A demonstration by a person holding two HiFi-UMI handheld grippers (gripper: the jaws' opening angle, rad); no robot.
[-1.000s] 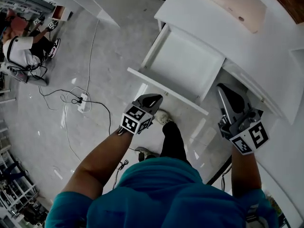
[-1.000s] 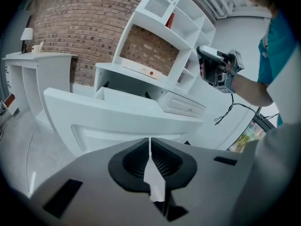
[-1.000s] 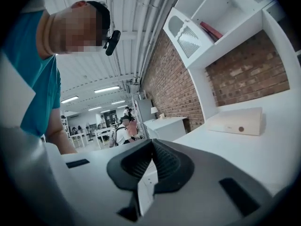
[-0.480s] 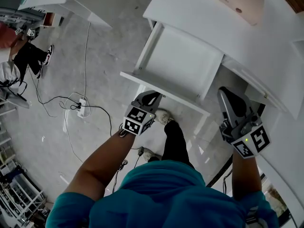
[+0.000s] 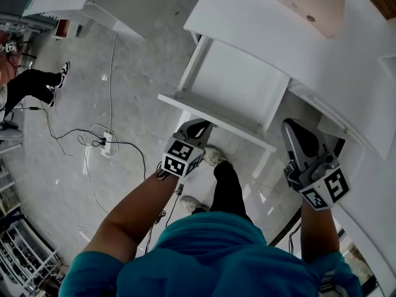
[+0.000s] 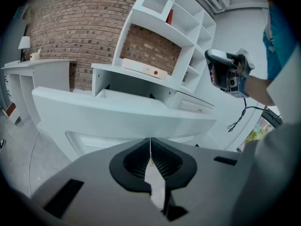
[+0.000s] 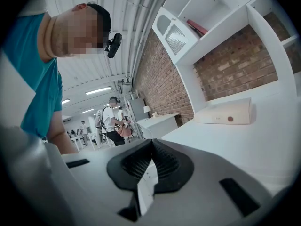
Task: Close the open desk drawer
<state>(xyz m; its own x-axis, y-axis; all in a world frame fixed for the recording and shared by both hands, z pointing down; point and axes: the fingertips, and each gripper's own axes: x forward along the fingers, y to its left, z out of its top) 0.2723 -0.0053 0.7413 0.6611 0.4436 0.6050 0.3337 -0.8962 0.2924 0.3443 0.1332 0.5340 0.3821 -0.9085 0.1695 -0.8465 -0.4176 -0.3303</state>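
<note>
- Barely any shift since a second ago: the left gripper (image 5: 204,125) stays at the near edge of the drawer (image 5: 238,86), and the right gripper (image 5: 291,126) keeps hovering off the drawer's right corner. The seated person at far left has slid mostly out of view, and only their legs (image 5: 34,80) remain.
- Drawer is pulled well out from under the desk (image 5: 272,33). It is a white, shallow, rectangular tray with a smooth, bare bottom and a long flat front panel.
- Left arm: bare forearm reaches forward from a teal sleeve, gripper tips pointing at the drawer front. Whether they touch it cannot be told.
- Left jaws are pressed together with nothing between them. The ribbed black pads meet along one line, and the white drawer front fills the view just beyond.
- Right arm: forearm extends straight ahead, gripper raised in front of the desk edge, apart from the drawer.
- Right jaws are also together and empty, set in the same grey shell with dark ribbed pads.
- Each gripper carries a cube with black-and-white square markers.
- A flat beige box (image 5: 297,0) with rounded corners lies on the desk top.
- Floor (image 5: 133,73) is glossy pale stone, with thin cables running to a power strip (image 5: 106,147).
</note>
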